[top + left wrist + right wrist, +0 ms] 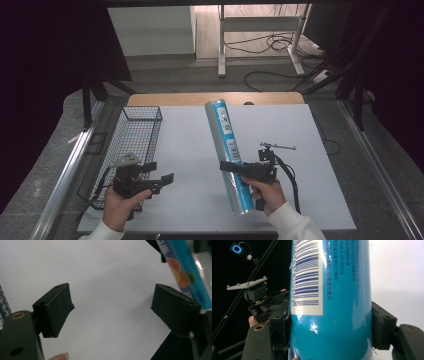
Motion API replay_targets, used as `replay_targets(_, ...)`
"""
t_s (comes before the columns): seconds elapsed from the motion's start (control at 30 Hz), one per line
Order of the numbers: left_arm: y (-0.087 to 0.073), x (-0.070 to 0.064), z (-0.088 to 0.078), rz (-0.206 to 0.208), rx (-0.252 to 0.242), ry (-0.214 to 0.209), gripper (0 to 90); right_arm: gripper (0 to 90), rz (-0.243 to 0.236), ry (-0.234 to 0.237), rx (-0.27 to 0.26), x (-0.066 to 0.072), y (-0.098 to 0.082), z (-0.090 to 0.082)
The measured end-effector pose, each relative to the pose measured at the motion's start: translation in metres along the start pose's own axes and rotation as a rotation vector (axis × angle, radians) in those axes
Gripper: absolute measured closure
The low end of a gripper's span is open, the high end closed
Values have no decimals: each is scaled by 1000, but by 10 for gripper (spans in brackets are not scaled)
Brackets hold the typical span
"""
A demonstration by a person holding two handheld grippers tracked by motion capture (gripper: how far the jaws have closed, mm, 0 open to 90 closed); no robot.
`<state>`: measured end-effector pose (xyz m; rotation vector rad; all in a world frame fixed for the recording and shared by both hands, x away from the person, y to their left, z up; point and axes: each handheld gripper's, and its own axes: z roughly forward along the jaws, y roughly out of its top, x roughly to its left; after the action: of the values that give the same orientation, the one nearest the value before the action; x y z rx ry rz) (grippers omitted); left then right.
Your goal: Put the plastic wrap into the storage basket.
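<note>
Jaws of right gripper clamp blue roll; white table lies open leftward.

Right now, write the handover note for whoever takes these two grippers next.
Right gripper: shut on the blue roll, fingers pressing both of its sides around mid-length; the roll is lifted at a slant over the white table.
Left gripper: open, nothing between its fingers, held above the table beside the wire basket.
Done: roll picked up.
Left: the roll is not yet in the basket, its likely destination; the left gripper is free to help steady it.
</note>
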<state>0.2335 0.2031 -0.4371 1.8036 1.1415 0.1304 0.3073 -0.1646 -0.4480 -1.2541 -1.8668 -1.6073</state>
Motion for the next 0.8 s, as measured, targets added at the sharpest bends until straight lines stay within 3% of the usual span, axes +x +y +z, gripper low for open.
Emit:
replay_targets(0.23,10,4,0,-71,-38,-51,171,321,-9,-22,25,-2,-5,9)
replay_targets(0.3,15,2,1,-65,-42,-50,170,321,-12,-22,25,-2,-6,11)
replay_targets(0.43,27,-6,5,-66,-63,-92,149,321,-16,-20,21,-1,-8,14)
replay_targets(0.47,33,-8,9,-92,-70,-134,143,321,-23,-17,18,0,-8,15)
replay_targets(0.5,33,-8,9,-92,-70,-134,139,321,-23,-17,18,0,-8,15)
replay_targets(0.53,38,-8,12,-120,-85,-170,134,321,-26,-12,14,2,-9,15)
replay_targets(0.63,43,-9,15,-141,-95,-203,119,321,-32,-5,14,3,-10,15)
replay_targets(0.73,54,-12,24,-180,-110,-294,97,322,-42,13,4,4,-11,18)
replay_targets(0.77,54,-12,24,-180,-110,-294,93,322,-42,13,4,4,-11,18)
replay_targets(0.8,57,-11,28,-204,-112,-327,93,321,-39,14,4,5,-12,18)
